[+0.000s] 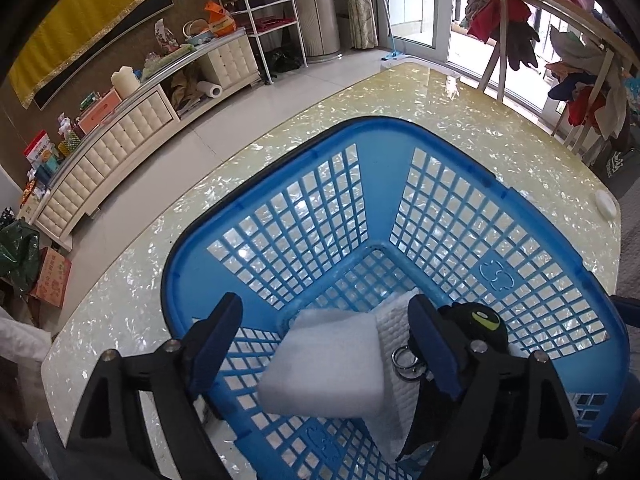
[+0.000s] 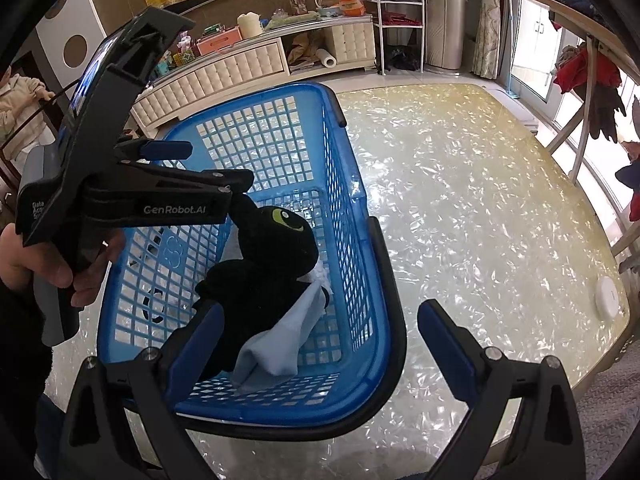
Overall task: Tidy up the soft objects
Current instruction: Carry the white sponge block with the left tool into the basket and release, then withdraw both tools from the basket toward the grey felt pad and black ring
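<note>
Sitting in blue plastic lattice basket (image 1: 440,200): white foam block (image 1: 324,364) between spread left gripper (image 1: 324,350) pads, untouched; fuzzy black plush (image 2: 268,264); right gripper (image 2: 320,344) spread, empty

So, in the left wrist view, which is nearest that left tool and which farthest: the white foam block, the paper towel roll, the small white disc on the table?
1. White foam block: in the blue basket, right between the open fingers of the left tool.
2. Small white disc: on the table's right edge, beyond the basket.
3. Paper towel roll: in the cabinet across the floor, upper left.
</note>
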Motion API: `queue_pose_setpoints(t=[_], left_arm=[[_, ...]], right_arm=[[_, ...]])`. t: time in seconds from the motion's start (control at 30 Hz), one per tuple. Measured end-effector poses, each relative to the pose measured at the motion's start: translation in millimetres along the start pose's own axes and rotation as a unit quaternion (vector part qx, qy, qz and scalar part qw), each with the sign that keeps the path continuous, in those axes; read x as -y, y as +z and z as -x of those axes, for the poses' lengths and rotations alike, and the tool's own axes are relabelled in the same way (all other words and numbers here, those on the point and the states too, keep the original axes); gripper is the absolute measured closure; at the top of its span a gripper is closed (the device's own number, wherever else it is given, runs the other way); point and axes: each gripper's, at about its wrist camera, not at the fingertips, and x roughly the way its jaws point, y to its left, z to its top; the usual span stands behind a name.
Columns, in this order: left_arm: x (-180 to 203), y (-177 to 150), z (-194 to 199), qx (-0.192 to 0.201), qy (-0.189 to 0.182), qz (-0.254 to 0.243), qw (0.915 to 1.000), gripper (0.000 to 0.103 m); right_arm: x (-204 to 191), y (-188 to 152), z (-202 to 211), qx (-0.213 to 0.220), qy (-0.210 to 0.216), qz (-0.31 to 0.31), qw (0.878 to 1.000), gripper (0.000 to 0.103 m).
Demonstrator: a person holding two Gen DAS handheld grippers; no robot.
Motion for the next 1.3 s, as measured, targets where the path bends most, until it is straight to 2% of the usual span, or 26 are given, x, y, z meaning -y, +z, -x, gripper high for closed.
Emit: queue_pose_setpoints(t=[0.37,0.47,0.57,0.7,0.8,1.03,1.3], left_arm=[[6,-14,40,0.005,-0.02,-0.013,0.9997,0.019],[1,-24,56,0.005,-0.032,-0.001,0.9995,0.013],[-3,-36,68,-0.001,-0.04,0.008,0.9992,0.013],[-7,-59,88,-0.002,-0.039,0.012,0.9992,0.012],[-14,-76,104,0.002,-0.044,0.025,0.9987,0.0],[-33,-120,126,-0.004,-0.041,0.04,0.9983,0.0],[-69,-172,130,-0.021,-0.032,0.075,0.9965,0.0]], right_arm=[[-8,-2,18,0.009,-0.013,0.007,1.0,0.006],[-12,-3,23,0.007,-0.018,0.008,1.0,0.006],[-19,-8,24,0.0,-0.021,0.016,1.0,0.006],[-32,-14,30,-0.005,-0.02,0.023,1.0,0.006],[-43,-17,34,-0.008,-0.016,0.033,0.999,0.006],[-81,-23,35,-0.017,-0.008,0.068,0.998,0.006],[-132,-27,18,-0.028,0.005,0.113,0.993,0.006]])
